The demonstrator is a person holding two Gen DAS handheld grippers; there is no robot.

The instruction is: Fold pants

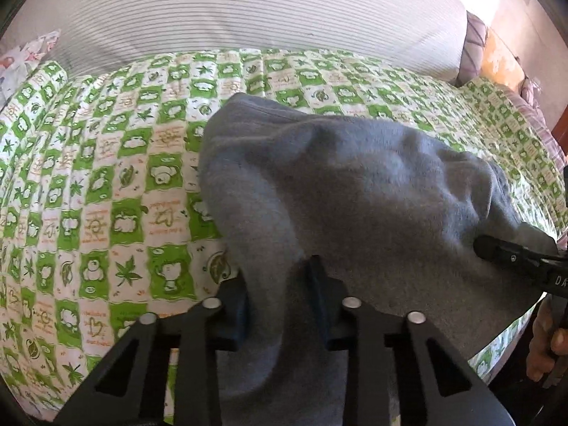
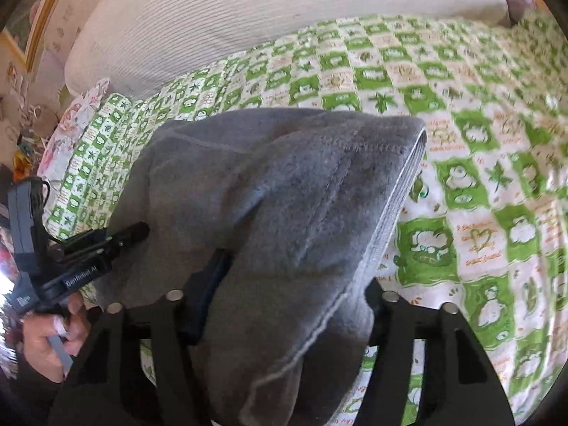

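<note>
The left gripper (image 1: 278, 305) has its jaws clamped on a fold of the grey sweatpants (image 1: 355, 195), which run forward over the green-checked bedspread (image 1: 106, 177). The right gripper (image 2: 287, 305) pinches the waistband end (image 2: 397, 195), the cloth bunched between its jaws.

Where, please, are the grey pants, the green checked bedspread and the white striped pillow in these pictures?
grey pants (image 1: 355, 184): left wrist view, middle of the lifted fabric.
green checked bedspread (image 1: 106, 195): left wrist view, bare patch left of the pants.
white striped pillow (image 2: 248, 10): right wrist view, its front face.
</note>
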